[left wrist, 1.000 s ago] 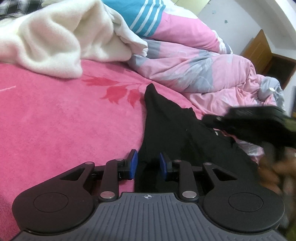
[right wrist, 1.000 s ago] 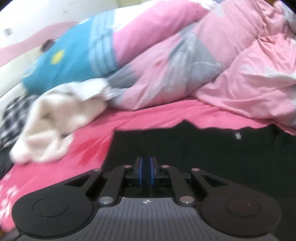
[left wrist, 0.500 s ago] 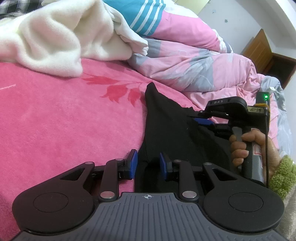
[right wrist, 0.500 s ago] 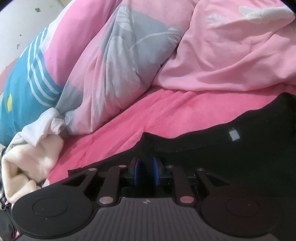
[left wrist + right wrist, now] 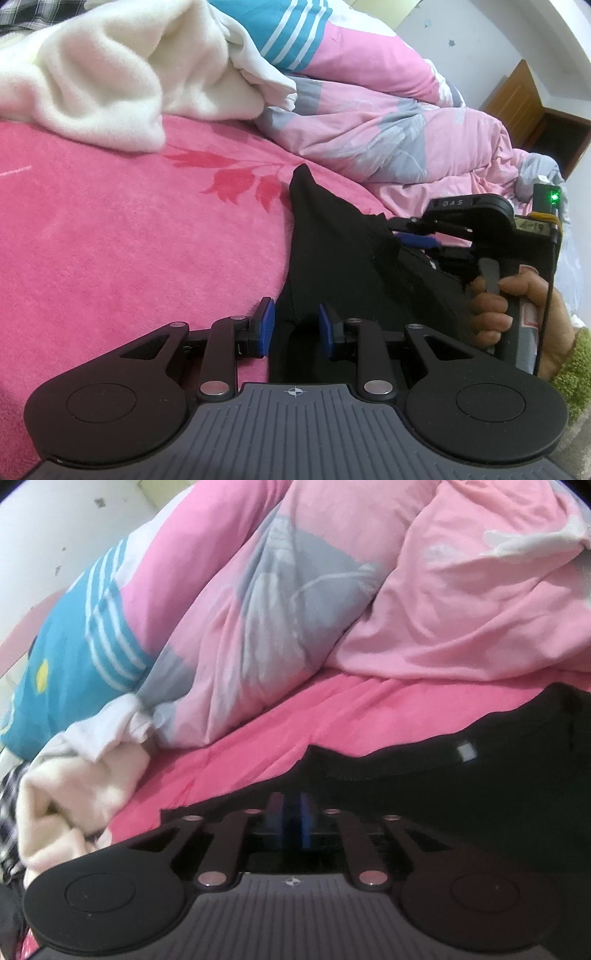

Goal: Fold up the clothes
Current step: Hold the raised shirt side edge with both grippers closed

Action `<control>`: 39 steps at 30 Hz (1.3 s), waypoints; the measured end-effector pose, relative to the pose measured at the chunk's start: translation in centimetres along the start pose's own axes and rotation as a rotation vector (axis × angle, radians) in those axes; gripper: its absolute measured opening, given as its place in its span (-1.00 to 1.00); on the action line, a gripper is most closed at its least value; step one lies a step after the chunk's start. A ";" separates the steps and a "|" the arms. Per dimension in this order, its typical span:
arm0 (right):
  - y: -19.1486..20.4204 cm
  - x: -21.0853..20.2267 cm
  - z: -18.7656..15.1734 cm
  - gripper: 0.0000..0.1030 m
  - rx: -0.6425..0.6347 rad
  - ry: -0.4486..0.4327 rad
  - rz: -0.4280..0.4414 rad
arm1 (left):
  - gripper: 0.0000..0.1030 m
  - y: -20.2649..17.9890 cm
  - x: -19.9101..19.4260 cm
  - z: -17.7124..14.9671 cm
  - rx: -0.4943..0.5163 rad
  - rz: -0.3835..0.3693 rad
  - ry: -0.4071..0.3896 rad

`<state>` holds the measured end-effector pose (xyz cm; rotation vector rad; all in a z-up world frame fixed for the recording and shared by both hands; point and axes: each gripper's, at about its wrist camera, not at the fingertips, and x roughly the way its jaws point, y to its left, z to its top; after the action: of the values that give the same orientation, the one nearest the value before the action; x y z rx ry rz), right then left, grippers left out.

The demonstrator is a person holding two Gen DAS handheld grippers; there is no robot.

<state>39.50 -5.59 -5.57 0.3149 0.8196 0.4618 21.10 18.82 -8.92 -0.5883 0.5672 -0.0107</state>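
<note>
One black garment (image 5: 332,243) lay on the pink bed (image 5: 110,240), its left edge running near to far with bare sheet to the left. Left tool (image 5: 293,326) sat apart, straddling the near edge. Right tool (image 5: 293,823) was pinched on the cloth's far edge. One pink duvet (image 5: 369,122) and one white blanket (image 5: 110,74) crowded the far side.

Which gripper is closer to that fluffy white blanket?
Left. The left gripper sits across open pink sheet from the white blanket; the right gripper is farther off, over the black garment.
</note>
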 end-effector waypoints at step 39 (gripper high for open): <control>7.1 5.3 0.1 -0.91 -0.267 0.073 -0.003 | -0.50 0.5 -0.2 -0.1 -0.024 -0.015 0.001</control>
<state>40.77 3.16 -5.72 0.0498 0.8184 0.5752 20.80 19.23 -9.10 -0.6155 0.5642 -0.0189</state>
